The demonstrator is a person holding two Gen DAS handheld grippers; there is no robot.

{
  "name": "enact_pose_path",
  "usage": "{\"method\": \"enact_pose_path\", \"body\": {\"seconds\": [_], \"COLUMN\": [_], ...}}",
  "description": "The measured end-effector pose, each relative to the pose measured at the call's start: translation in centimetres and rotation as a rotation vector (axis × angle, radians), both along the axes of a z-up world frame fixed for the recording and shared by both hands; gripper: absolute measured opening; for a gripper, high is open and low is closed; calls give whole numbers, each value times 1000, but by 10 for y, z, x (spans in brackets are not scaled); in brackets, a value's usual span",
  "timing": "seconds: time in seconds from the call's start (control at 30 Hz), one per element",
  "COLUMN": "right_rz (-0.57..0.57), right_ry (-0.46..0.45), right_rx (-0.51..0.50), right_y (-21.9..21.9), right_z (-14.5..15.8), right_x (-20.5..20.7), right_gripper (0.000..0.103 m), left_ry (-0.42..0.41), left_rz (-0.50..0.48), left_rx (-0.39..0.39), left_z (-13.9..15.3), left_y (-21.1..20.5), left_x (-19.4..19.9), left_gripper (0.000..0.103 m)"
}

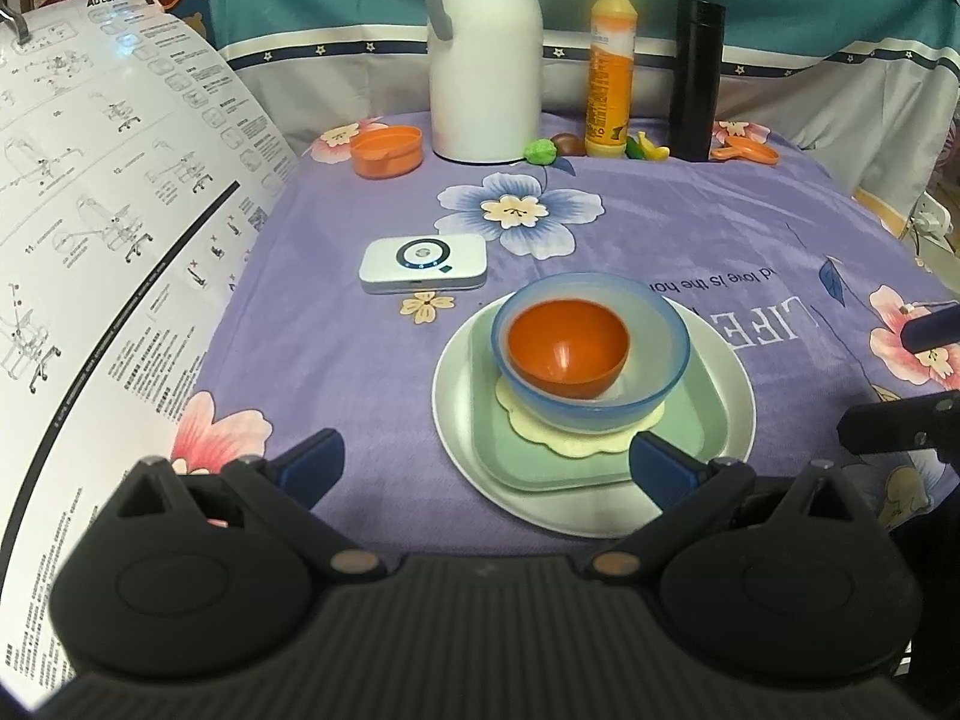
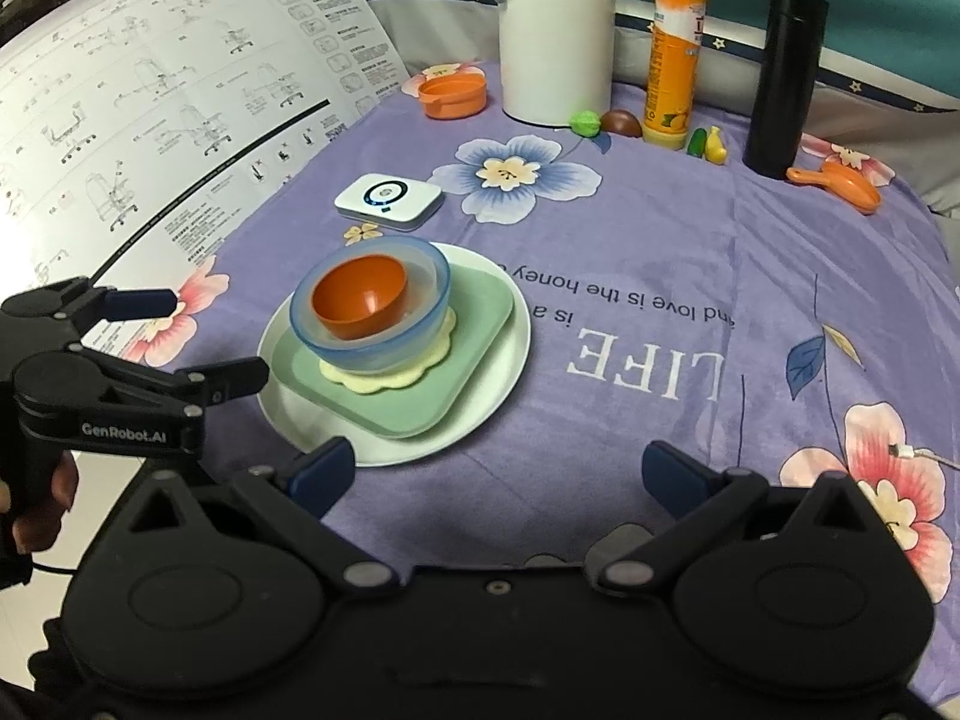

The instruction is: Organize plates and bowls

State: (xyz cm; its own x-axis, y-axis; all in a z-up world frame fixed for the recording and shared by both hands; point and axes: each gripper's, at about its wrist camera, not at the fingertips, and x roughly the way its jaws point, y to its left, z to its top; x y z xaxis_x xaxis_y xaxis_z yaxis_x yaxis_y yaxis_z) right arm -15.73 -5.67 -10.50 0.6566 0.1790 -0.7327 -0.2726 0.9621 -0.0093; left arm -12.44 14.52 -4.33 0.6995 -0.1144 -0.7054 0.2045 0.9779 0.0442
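At the far left a large white printed instruction sheet (image 1: 120, 192) is seen curling over the edge of the surface (image 1: 690, 228), which is covered by a purple flowered cloth. Just right of it a flat white rectangular device with a ring light (image 1: 423, 267) lies, and behind that a small orange plastic dish (image 1: 387, 150) is set near a tall white jug (image 1: 486, 54). The left hand-held gripper (image 1: 486, 465) is held with its fingers spread wide and nothing between them, low and just short of the stack. The stack is found at the middle of the surface: a round white plate (image 1: 591, 510) carries a pale green square plate (image 1: 696, 420), on which a cream scalloped mat (image 1: 576, 441), a translucent blue bowl (image 1: 600, 402) and, nested inside it, a small orange bowl (image 1: 567, 345) are piled. The tableware therefore appears gathered already. Further right, the right hand-held gripper (image 2: 498, 471) is likewise held spread and empty, over bare cloth beside the plates. A yellow-orange bottle (image 1: 612, 66) and a black cylindrical flask (image 1: 696, 78) stand at the back right. Trouble could be caused by a finger catching the white plate's rim, by which the whole pile might be shoved or tipped; the soft mat could let the blue bowl slide off-centre, and the loosely nested orange bowl could be rocked out.
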Motion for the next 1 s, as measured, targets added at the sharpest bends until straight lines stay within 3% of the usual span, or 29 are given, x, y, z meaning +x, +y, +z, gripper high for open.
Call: {"method": "enact_pose_path", "body": {"seconds": [0.7, 1.0], "right_rz": [-5, -4], "right_ry": [0, -2], "right_rx": [-6, -17], "right_y": [0, 1], "right_z": [0, 0], "right_x": [1, 0], "right_gripper": [103, 103], "left_ry": [15, -6], "left_rz": [-46, -38], "left_rx": [-12, 18], "left_z": [-3, -3], "left_y": [1, 0], "left_x": [4, 2], "left_gripper": [103, 103]}}
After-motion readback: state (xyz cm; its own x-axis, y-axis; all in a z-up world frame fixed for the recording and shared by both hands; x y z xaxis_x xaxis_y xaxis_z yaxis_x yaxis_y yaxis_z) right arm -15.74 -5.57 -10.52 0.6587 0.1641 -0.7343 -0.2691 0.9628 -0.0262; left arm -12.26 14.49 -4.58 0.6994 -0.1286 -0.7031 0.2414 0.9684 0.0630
